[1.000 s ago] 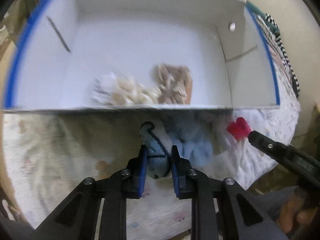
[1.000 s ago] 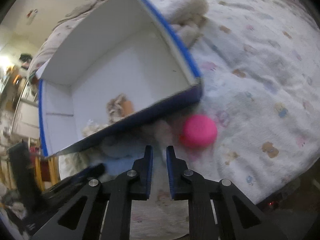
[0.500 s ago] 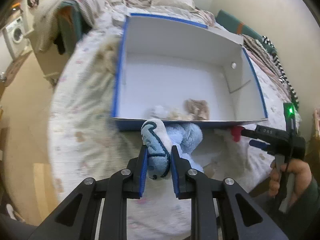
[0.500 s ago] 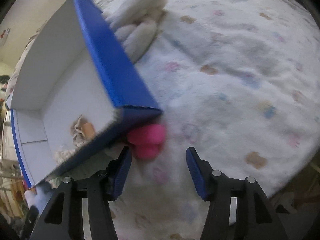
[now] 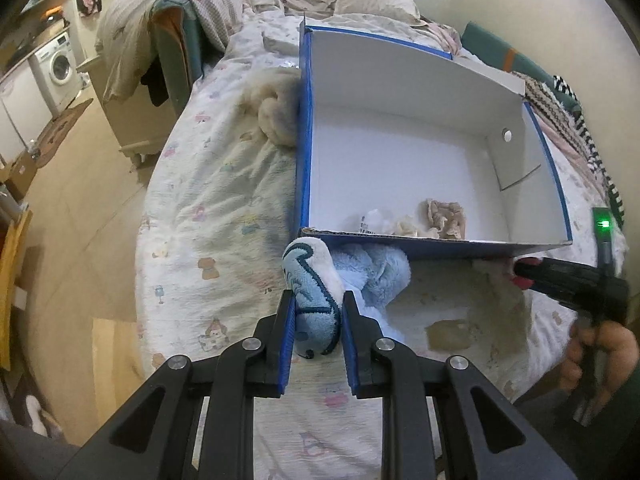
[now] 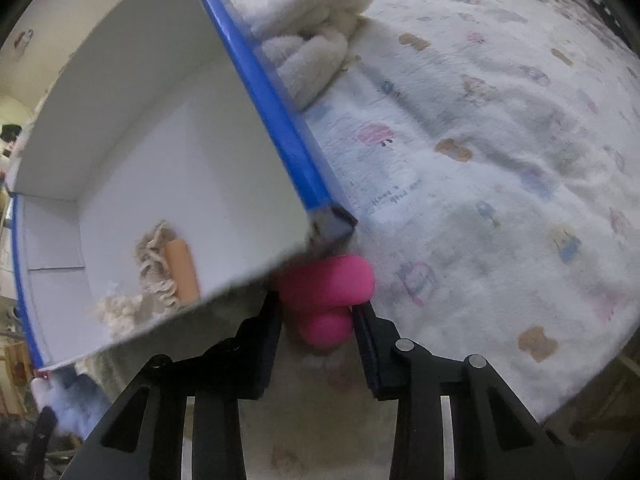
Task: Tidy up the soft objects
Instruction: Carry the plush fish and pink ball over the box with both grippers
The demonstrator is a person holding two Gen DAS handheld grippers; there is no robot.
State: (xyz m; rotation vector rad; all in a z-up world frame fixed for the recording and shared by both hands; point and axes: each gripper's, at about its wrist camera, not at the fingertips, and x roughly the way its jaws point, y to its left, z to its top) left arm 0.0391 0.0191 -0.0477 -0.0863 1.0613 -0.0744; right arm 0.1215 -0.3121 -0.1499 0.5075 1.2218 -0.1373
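Observation:
My left gripper (image 5: 316,296) is shut on a light blue plush toy (image 5: 314,316), lifted just in front of the near wall of a blue box with a white inside (image 5: 400,152). The plush's fluffy body (image 5: 376,276) hangs toward the box. In the right wrist view, my right gripper (image 6: 318,304) points down at the box's near corner (image 6: 160,140). Its jaws are closing around a pink soft toy (image 6: 328,280) that lies on the bedspread between them. A gap still shows at the left pad. Two beige knitted pieces (image 5: 442,218) lie inside the box.
A cream plush (image 5: 276,120) leans against the box's outer wall (image 6: 316,44). The box sits on a bed with a printed white bedspread (image 6: 500,160). Past the bed's left edge are the floor, a chair draped with clothes (image 5: 168,52) and a washing machine (image 5: 60,68).
My left gripper rose and drew back with the blue plush, so the whole box shows. My right gripper opened wide, sank over the pink toy and is now narrower around it.

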